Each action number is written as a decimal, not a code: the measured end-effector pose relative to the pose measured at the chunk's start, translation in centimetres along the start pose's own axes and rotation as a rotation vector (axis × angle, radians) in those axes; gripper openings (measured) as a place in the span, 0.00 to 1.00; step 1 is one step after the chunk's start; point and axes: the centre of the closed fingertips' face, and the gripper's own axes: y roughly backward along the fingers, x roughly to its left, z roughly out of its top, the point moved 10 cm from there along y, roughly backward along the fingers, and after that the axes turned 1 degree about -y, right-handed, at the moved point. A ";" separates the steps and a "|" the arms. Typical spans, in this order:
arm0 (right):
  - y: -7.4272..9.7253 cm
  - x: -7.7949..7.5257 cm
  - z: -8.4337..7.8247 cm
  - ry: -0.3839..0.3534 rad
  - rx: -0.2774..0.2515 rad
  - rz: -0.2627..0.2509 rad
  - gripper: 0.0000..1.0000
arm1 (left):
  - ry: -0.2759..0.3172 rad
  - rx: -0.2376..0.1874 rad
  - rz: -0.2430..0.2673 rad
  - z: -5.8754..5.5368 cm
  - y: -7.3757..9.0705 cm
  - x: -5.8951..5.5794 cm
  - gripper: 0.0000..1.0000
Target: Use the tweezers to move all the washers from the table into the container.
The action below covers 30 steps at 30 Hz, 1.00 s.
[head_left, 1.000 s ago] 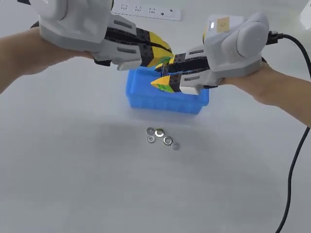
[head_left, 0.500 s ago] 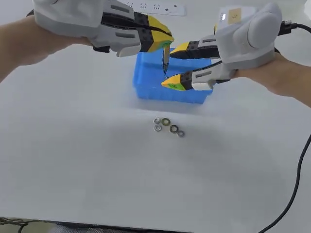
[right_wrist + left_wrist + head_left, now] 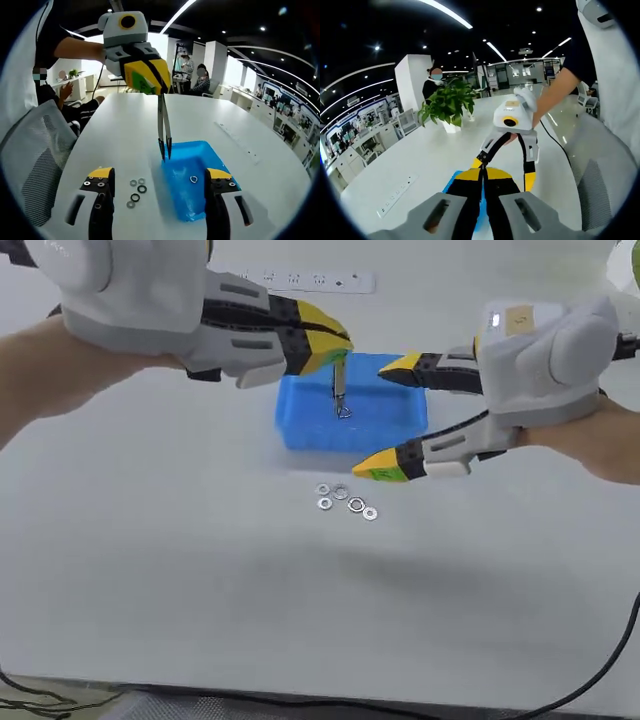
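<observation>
The right gripper (image 3: 378, 418) has drawn off right, wide open and empty, so the left gripper (image 3: 338, 342) alone clamps the tweezers (image 3: 341, 390) above the container (image 3: 300, 432). 1 washer (image 3: 193, 179) lies inside; other washers (image 3: 340, 498) wait nearer on the table (image 3: 200, 580)

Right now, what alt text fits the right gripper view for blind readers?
The left gripper holds tweezers, tips down above a blue container holding one washer. Other washers lie on the table between the open jaws of the right gripper.
</observation>
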 end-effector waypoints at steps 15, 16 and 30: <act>2.6 3.3 -2.2 -0.053 0.037 0.009 0.92 | 0.027 -0.006 0.026 -1.2 0.7 -4.3 0.04; 2.6 3.4 -2.2 -0.054 0.036 0.008 0.94 | 0.025 -0.001 0.027 -1.4 0.7 -4.6 0.04; 2.6 4.6 -2.6 -0.067 0.034 0.073 1.00 | 0.064 0.039 0.011 -3.7 0.7 -6.2 0.04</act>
